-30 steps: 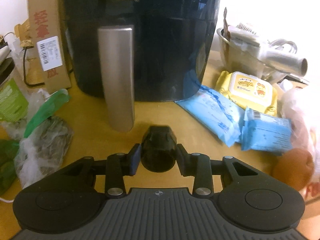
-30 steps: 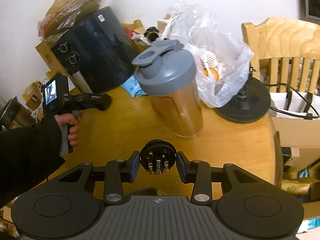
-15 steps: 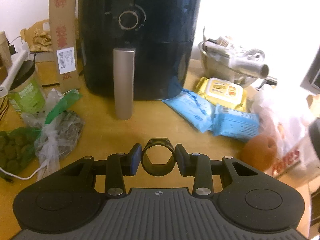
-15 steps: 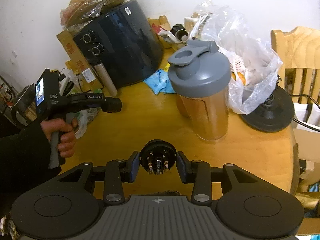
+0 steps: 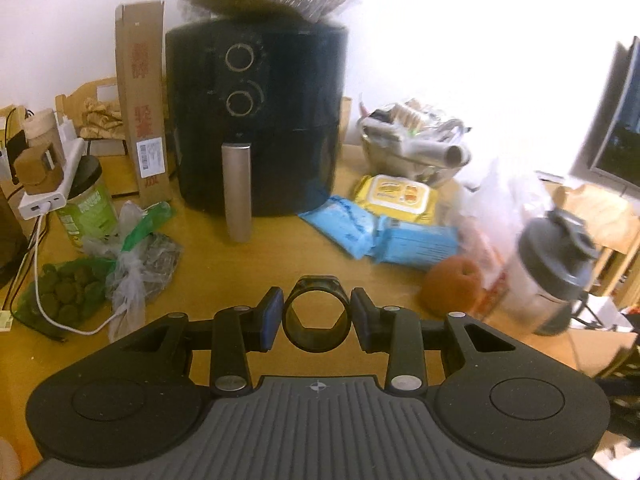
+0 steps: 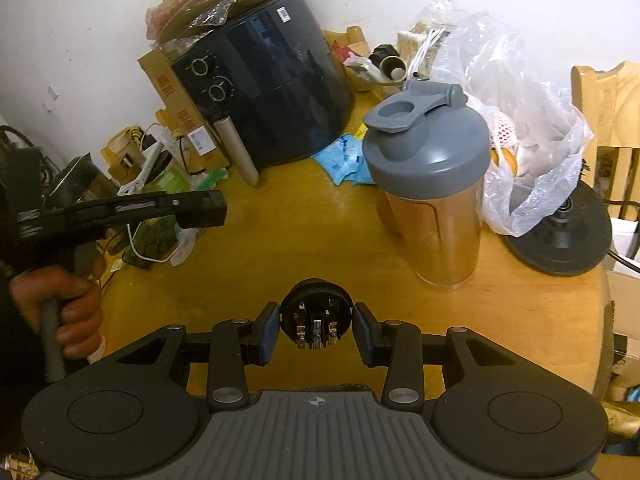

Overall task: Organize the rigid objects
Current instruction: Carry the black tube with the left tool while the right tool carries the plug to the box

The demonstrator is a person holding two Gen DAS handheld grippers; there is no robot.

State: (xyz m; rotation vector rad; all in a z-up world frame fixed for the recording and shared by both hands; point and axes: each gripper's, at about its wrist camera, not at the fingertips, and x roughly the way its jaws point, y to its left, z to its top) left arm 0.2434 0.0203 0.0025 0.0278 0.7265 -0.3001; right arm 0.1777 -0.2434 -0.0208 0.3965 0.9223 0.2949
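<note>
My left gripper (image 5: 317, 318) is shut on a hollow black cap (image 5: 317, 325), a ring with a hexagonal bore, held above the wooden table (image 5: 248, 276). In the right wrist view that same gripper (image 6: 200, 210) hangs at the left, with a hand (image 6: 68, 312) on its handle. My right gripper (image 6: 316, 322) is shut on a round black plug part (image 6: 316, 316) whose metal pins face the camera. Both parts are clear of the table.
A black air fryer (image 5: 256, 120) stands at the back with its metal handle (image 5: 237, 192) sticking out. A grey-lidded shaker bottle (image 6: 430, 184), plastic bags (image 6: 520, 152), wipe packs (image 5: 380, 232), an orange (image 5: 452, 286), a green jar (image 5: 86, 200) and a black disc base (image 6: 560, 236) crowd the table.
The left gripper has pulled back and risen with the cap, so the air fryer looks smaller and more of the table shows. The right gripper has barely moved.
</note>
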